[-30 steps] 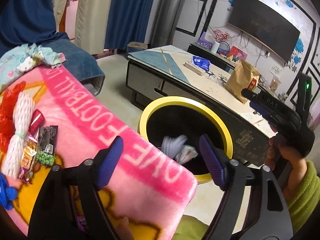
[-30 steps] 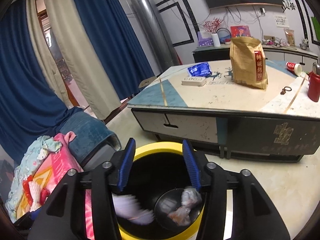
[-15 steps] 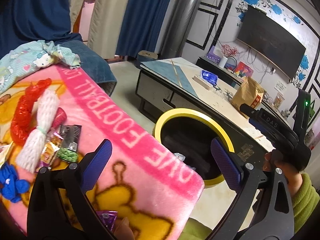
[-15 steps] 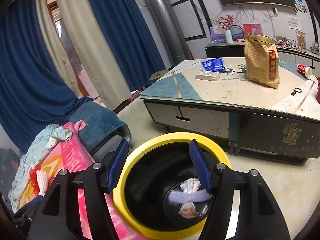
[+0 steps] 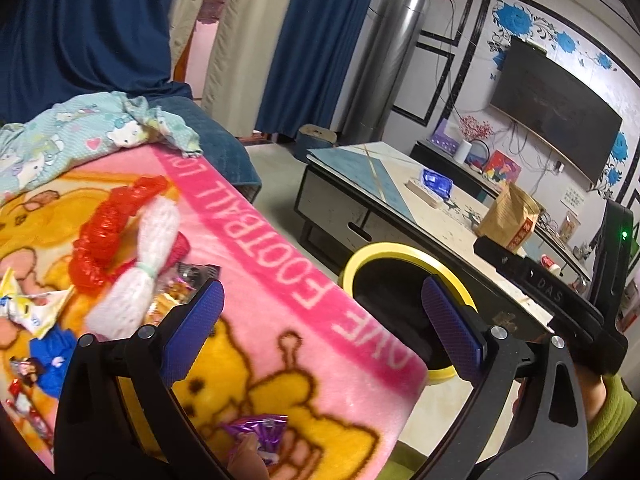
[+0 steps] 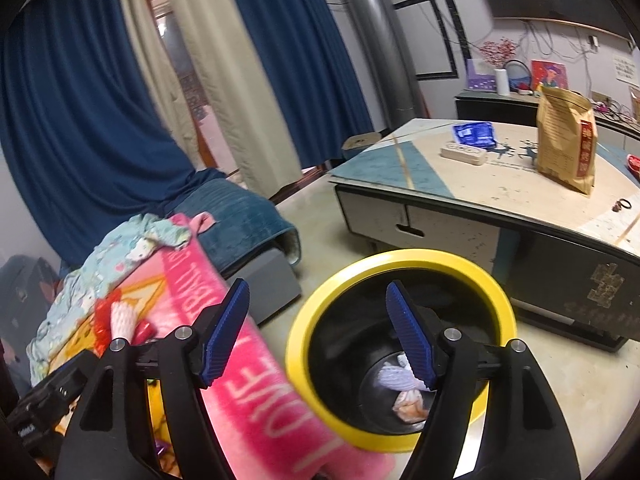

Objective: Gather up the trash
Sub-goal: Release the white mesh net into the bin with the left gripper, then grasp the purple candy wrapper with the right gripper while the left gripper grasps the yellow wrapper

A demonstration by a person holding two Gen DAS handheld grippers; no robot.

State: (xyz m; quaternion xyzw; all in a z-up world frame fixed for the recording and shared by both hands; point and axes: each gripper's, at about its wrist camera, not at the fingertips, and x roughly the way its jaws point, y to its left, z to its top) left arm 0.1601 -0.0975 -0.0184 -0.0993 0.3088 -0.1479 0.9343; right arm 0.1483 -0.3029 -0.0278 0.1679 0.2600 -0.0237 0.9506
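My left gripper (image 5: 320, 320) hangs open and empty over the edge of a pink cartoon blanket (image 5: 280, 300). On the blanket lie a red mesh net (image 5: 108, 232), a white foam net (image 5: 136, 276), snack wrappers (image 5: 176, 300), a blue piece (image 5: 52, 356) and a purple wrapper (image 5: 260, 436). My right gripper (image 6: 320, 332) is open and empty above the near rim of a black bin with a yellow rim (image 6: 400, 256). A white net and a crumpled wrapper (image 6: 400, 380) lie at the bin's bottom.
A low coffee table (image 6: 500, 192) stands behind the bin with a brown paper bag (image 6: 566, 140), a blue packet (image 6: 474, 134) and a power strip (image 6: 464, 152). Blue curtains (image 6: 80, 100) and a teal cushion (image 6: 240, 208) are to the left. A green sleeve (image 5: 608, 408) shows at the right.
A white net fell from the right gripper's side into the bin and came to rest. Both grippers drew back from the bin; the left one swung over the blanket.
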